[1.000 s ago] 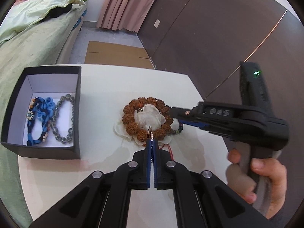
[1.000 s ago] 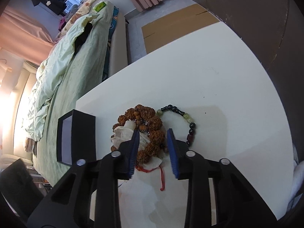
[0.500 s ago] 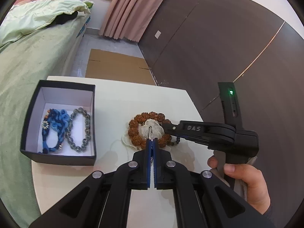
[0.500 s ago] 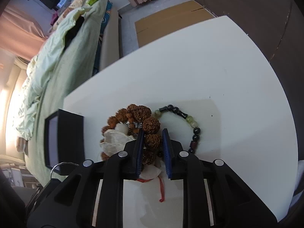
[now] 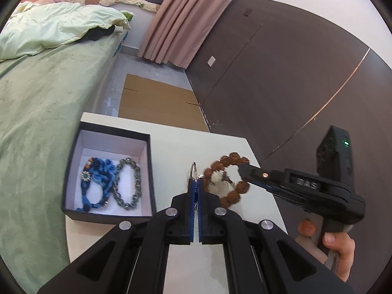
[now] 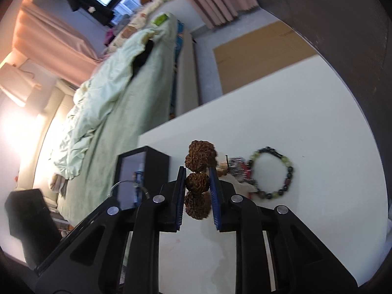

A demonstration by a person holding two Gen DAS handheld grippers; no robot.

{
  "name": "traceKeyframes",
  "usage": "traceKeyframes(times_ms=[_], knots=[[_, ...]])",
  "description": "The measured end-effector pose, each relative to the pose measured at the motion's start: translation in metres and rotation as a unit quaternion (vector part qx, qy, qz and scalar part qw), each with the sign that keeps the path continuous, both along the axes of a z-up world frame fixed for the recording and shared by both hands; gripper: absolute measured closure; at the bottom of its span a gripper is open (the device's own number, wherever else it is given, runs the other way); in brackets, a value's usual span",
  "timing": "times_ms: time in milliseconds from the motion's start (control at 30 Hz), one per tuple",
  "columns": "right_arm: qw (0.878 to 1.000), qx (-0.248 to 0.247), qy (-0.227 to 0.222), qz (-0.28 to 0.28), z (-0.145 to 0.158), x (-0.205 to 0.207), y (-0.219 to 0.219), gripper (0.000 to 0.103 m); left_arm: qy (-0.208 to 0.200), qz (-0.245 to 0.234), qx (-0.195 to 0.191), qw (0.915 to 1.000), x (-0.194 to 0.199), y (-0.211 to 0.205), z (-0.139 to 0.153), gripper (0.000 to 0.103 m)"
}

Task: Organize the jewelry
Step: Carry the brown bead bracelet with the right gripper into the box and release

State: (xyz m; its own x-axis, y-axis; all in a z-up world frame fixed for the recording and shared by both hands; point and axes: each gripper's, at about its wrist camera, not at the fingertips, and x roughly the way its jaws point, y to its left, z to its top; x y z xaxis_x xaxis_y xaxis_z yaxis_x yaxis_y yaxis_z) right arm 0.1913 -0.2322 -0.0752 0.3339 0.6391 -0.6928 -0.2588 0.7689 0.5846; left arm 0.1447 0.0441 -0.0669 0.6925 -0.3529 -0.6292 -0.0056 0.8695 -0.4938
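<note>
My right gripper [image 6: 197, 181] is shut on a brown knobbly bead bracelet [image 6: 199, 159] and holds it up off the white table [image 6: 306, 112]. The bracelet also shows in the left wrist view [image 5: 229, 171], hanging from the right gripper [image 5: 243, 170]. My left gripper [image 5: 195, 183] is shut on a thin silver ring with a small chain [image 5: 193, 170]. A black box [image 5: 73, 171] with white lining holds a blue corded bracelet [image 5: 98, 181] and a grey bead bracelet [image 5: 127, 183]. A dark-and-green bead bracelet [image 6: 274, 171] lies on the table.
A small pile of jewelry and white tissue [image 6: 236, 169] lies on the table beside the dark-and-green bracelet. A green bed [image 5: 41, 93] runs along the left of the table. A dark wall [image 5: 281, 61] stands to the right. Cardboard [image 5: 156, 103] lies on the floor beyond.
My right gripper closed on the brown bracelet and lifted it off the table. My left gripper rose with the silver ring. Both views pulled back and up.
</note>
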Motion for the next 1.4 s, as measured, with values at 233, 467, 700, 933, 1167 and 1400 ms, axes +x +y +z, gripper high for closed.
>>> traceKeyframes(times_ms=[233,467,700,933,1167,1400], knots=[[0.998,0.038,-0.037,0.014,0.025,-0.017,0.015,0.083,-0.01,0.018,-0.007,0.9998,-0.003,0.021,0.008,0.103],[0.995,0.074,-0.058,0.016,0.037,-0.024,0.037,0.083,-0.009,0.047,-0.014,0.9987,-0.003,0.046,0.008,0.103],[0.992,0.107,-0.065,0.021,0.04,-0.029,0.052,0.083,0.031,0.068,-0.034,0.9966,0.01,0.064,-0.011,0.103],[0.991,0.112,-0.067,0.035,0.038,-0.032,0.075,0.083,0.01,0.092,-0.032,0.9952,0.0,0.073,-0.002,0.051],[0.992,0.104,-0.064,0.042,0.031,-0.035,0.091,0.083,0.005,0.112,-0.026,0.9934,-0.008,0.084,0.005,0.051],[0.993,0.074,-0.074,0.057,0.028,-0.039,0.117,0.081,0.007,0.135,-0.022,0.9905,-0.017,0.1,0.009,0.038]])
